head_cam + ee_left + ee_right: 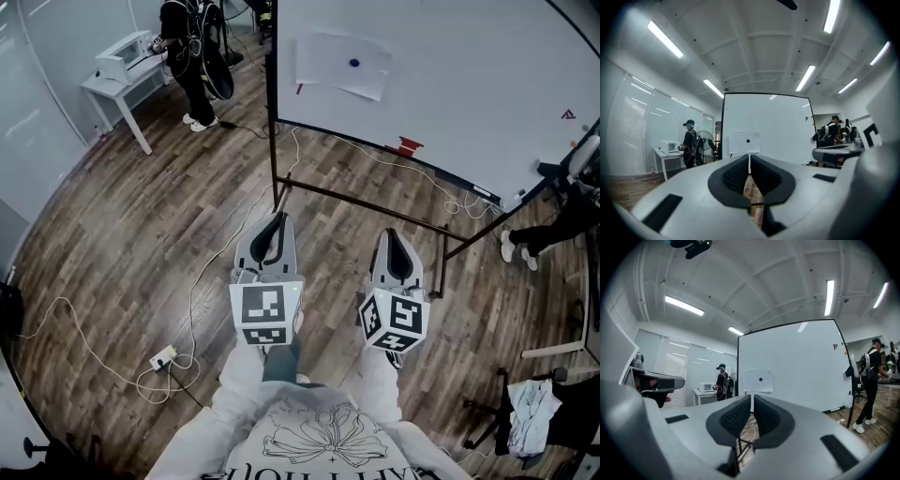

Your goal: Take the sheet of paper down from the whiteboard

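Below the whiteboard (pixel 469 89), low in the head view: left gripper (pixel 276 221); jaws pressed together, nothing between them; held level, aimed at the board.
Just beside it: right gripper (pixel 393 236); jaws likewise closed on nothing; level and roughly parallel to the left one.
Underfoot: wooden floor (pixel 112 253); white cable (pixel 202 281) trailing across it towards the board's black stand (pixel 356 202).
Ahead, well apart from both grippers: sheet of paper (pixel 328 58); white, flat against the upper left part of the board; a blue dot (pixel 353 64) near its middle, judged to be the magnet that pins it; each gripper view shows the sheet straight beyond the closed jaw tips.
On the board's lower ledge: small red item (pixel 408 145), kind not clear.
Far left: a person (pixel 192 56) in dark clothes standing at a white table (pixel 117 89); no part in the task.

Step in hand, as judged: approach; the sheet is untouched and nothing is gripped.
Next move, as judged: bring one gripper up to the sheet; spread its jaws before contact; pinch a free edge or corner clear of the dot; the other gripper may have to lift the dot away, since a plain pull risks tearing the paper or dragging the magnet along.
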